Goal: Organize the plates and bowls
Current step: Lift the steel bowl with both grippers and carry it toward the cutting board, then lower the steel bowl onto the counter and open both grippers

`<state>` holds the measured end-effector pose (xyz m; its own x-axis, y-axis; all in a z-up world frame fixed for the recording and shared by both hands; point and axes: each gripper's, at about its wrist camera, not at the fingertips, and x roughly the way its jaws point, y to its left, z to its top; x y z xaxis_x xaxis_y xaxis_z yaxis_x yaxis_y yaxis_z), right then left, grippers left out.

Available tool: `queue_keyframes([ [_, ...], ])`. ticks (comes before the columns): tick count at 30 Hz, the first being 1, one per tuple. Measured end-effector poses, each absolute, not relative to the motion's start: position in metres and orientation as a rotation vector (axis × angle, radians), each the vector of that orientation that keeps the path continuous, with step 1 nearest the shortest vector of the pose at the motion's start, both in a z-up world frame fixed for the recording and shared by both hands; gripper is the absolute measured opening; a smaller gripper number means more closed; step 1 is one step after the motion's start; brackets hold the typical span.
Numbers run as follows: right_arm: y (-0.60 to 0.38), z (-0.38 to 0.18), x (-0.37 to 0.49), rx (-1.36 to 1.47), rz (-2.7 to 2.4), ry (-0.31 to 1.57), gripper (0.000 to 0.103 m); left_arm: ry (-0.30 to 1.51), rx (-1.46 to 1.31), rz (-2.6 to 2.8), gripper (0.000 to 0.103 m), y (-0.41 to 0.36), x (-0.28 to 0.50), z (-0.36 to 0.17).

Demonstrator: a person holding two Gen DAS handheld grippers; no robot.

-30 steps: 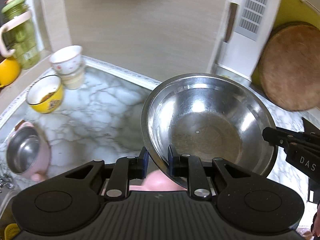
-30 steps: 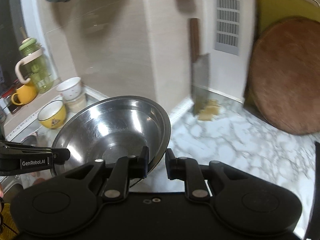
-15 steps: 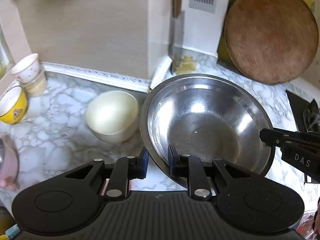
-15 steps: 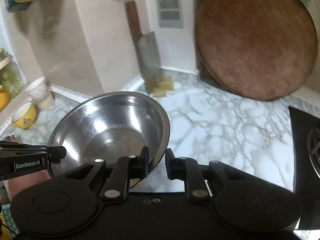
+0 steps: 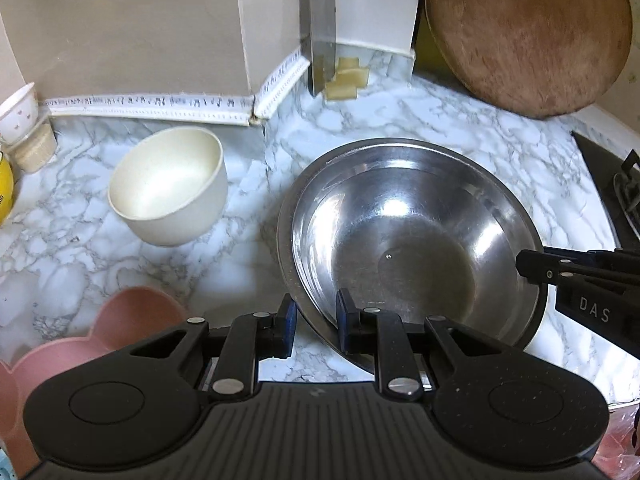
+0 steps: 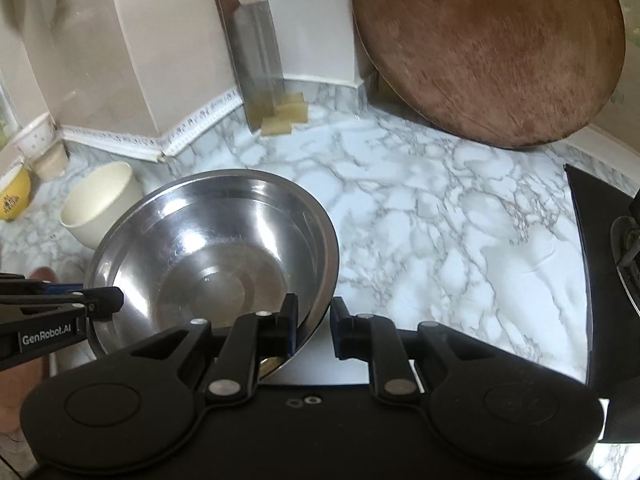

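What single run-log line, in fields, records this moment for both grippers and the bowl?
left gripper: shut on steel bowl rim | right gripper: shut on opposite rim | bowl: empty, above marble counter | nearby: cream bowl

Six bowls (image 5: 412, 236), one cutting board (image 5: 528, 36), one cleaver (image 6: 258, 60).

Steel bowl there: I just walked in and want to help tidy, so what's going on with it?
A person holds the steel bowl by its rim with two handheld grippers: the left gripper clamps the near edge, the right gripper the opposite side. The bowl is empty and tilted over the marble counter, beside a cream bowl. A pink bowl sits nearer. Whether the steel bowl touches the counter isn't clear.
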<state>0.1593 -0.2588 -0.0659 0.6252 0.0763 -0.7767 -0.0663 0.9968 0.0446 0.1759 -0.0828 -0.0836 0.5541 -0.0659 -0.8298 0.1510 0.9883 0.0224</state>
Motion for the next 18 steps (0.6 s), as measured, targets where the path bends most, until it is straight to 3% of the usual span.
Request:
queue_keyframes([
  [13,-0.265,-0.078,0.162,0.019,0.077,0.916,0.017,1.007,0.096,-0.142,0.019,-0.084,0.182,-0.098],
  [18,-0.265,-0.077,0.164,0.035,0.081,0.931,0.025,1.027,0.063,-0.157,0.019,-0.079,0.185,-0.098],
])
